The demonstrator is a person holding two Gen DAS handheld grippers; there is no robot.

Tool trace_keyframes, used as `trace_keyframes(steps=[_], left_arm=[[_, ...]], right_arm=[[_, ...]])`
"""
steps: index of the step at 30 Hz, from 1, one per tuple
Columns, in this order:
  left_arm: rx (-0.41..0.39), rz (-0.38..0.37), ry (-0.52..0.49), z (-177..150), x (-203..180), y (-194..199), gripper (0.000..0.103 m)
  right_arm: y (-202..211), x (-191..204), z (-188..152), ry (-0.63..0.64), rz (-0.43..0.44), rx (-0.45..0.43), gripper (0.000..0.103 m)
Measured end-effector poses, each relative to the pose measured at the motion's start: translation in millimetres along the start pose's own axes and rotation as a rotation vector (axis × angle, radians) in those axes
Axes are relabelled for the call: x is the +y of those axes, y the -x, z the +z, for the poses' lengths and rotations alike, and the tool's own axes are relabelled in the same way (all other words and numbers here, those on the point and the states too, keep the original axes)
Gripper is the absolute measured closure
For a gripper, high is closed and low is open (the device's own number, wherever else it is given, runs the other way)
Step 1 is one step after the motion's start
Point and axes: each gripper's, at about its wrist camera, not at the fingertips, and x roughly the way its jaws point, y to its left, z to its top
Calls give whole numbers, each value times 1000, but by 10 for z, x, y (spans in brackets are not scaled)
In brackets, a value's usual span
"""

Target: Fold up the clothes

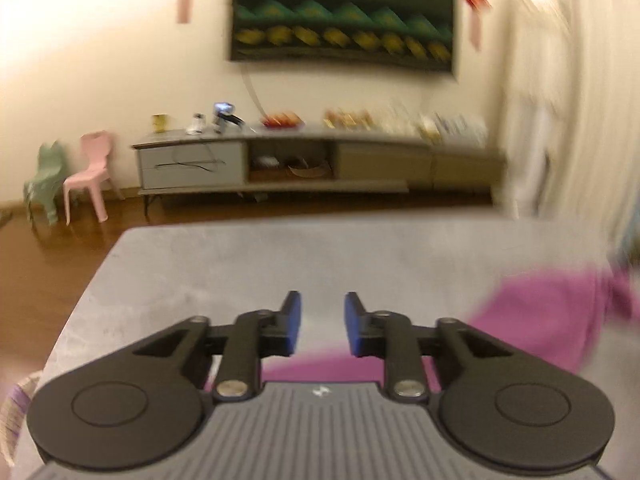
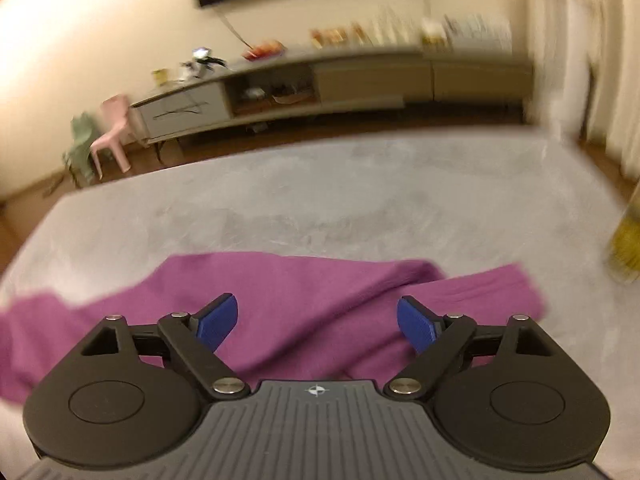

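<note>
On the grey table [image 2: 360, 200] lies a purple garment [image 2: 304, 308], rumpled, spread across the near part of the top, not folded flat. Right gripper [image 2: 316, 322] hangs over the garment's middle, blue pads [image 2: 218, 322] wide apart, nothing between them; contact with the cloth can't be told. From the right wrist view a sleeve-like part of the garment runs off to the right, another part trails to the left edge. Yellowish bottle-like thing [image 2: 626, 248] stands at the table's right edge, too blurred to say more.

Left gripper [image 1: 322, 322] sits near the table's left side, fingers apart with a narrower gap, empty. Purple garment [image 1: 552, 312] shows to its right and a strip of it right under the gripper's body; bare grey table [image 1: 240, 264] ahead of the fingertips.

Background, blurred: low TV cabinet [image 1: 280, 160] against the wall, TV [image 1: 344, 16] above it, pink chair [image 1: 90, 176] and green chair [image 1: 46, 180] on the wood floor at left, pale curtain [image 1: 580, 100] at right.
</note>
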Motion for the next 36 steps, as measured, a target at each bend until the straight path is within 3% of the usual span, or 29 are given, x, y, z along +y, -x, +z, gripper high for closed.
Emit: trace_keyframes(steps=[1, 3, 4, 5, 6, 7, 8, 9, 11, 12, 13, 16, 19, 22, 24, 25, 27, 28, 29, 31, 32, 34, 35, 36], left_arm=[[33, -5, -59, -146, -85, 7, 48], [86, 26, -128, -390, -170, -37, 34], [114, 52, -149, -498, -190, -75, 33], [149, 82, -137, -548, -134, -161, 33], [183, 110, -119, -594, -74, -247, 31], [206, 112, -58, -603, 29, -332, 27], [229, 114, 3, -611, 132, -418, 25], [251, 114, 63, -620, 234, -503, 24], [276, 81, 117, -613, 339, -643, 41], [281, 67, 120, -599, 360, -700, 77], [282, 56, 113, -578, 354, -736, 98], [212, 47, 64, -464, 301, -621, 99], [190, 10, -29, -510, 184, -378, 100], [169, -26, -122, -557, 68, -135, 99], [154, -51, -185, -587, -10, 27, 97], [146, -63, -216, -603, -49, 108, 94], [131, -88, -278, -634, -127, 270, 90], [123, -98, -301, -643, -155, 347, 84], [107, -93, -255, -601, -92, 382, 80], [63, -77, -185, -496, 9, 430, 56], [43, -68, -152, -444, 55, 446, 50], [49, -35, -131, -360, 68, 330, 27], [71, -19, -140, -330, 59, 242, 26], [94, -4, -149, -300, 50, 153, 26]], right_arm=[[-194, -46, 57, -46, 0, 38, 17], [-524, -164, 71, -118, -36, 99, 22], [-606, -213, 71, -145, -42, 90, 29], [-687, -261, 71, -171, -47, 81, 48], [-764, -306, 72, -195, -50, 71, 60], [-788, -310, 87, -198, -31, 46, 83], [-789, -279, 101, -173, -23, 21, 95], [-784, -249, 114, -148, -15, -4, 96], [-649, -191, 128, -107, 9, -73, 100], [-523, -182, 164, -110, 33, -123, 100], [-393, -173, 197, -112, 55, -173, 100], [165, -150, 184, -88, 92, -319, 100], [742, -49, -21, 15, 112, -458, 100], [998, -59, -375, 196, 51, -299, 99], [854, -260, -593, 246, 3, -16, 91], [868, -312, -597, 247, -15, 4, 80], [898, -416, -605, 248, -51, 44, 77], [913, -468, -609, 248, -69, 65, 73], [928, -520, -613, 248, -87, 85, 63], [964, -548, -542, 234, -87, 73, 46], [940, -510, -472, 226, -71, 57, 40], [785, -352, -375, 238, -53, 44, 29], [701, -274, -326, 243, -44, 38, 19], [549, -211, -271, 241, -40, 37, 16]])
